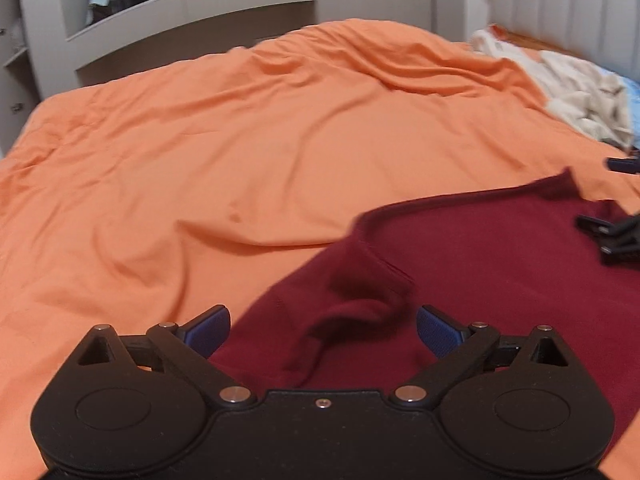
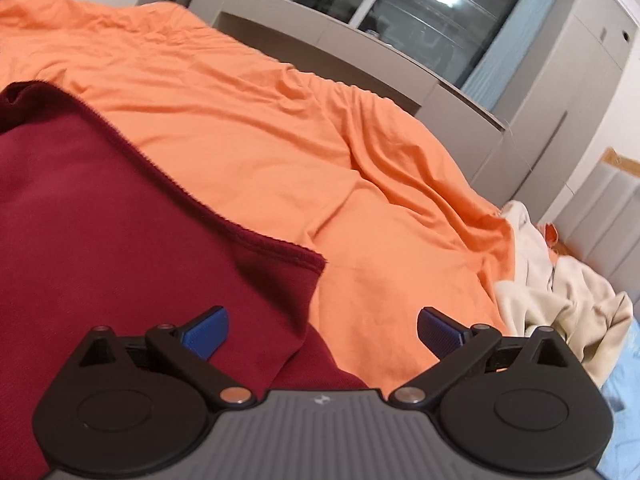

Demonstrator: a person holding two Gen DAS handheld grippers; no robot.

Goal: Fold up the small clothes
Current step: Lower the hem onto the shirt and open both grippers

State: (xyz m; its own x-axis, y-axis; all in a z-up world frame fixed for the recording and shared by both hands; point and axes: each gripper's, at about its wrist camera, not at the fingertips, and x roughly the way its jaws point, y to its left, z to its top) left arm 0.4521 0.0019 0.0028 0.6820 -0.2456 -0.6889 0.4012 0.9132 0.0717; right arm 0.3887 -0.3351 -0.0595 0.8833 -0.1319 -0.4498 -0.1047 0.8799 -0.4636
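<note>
A dark red garment (image 1: 480, 264) lies spread on the orange bed cover (image 1: 240, 140). My left gripper (image 1: 322, 332) is open and empty, just above a rumpled fold of the garment near its left edge. In the right wrist view the garment (image 2: 120, 216) fills the lower left, with a hemmed corner (image 2: 308, 260) pointing right. My right gripper (image 2: 322, 332) is open and empty over that corner's edge, where red cloth meets orange cover (image 2: 380, 208). The right gripper also shows at the right edge of the left wrist view (image 1: 616, 236).
A pile of cream cloth (image 1: 580, 96) (image 2: 560, 296) lies at the far right of the bed, with light blue fabric (image 2: 624, 400) beside it. Grey cabinets and a window (image 2: 400, 8) stand behind the bed. A padded headboard (image 1: 560, 4) is at the right.
</note>
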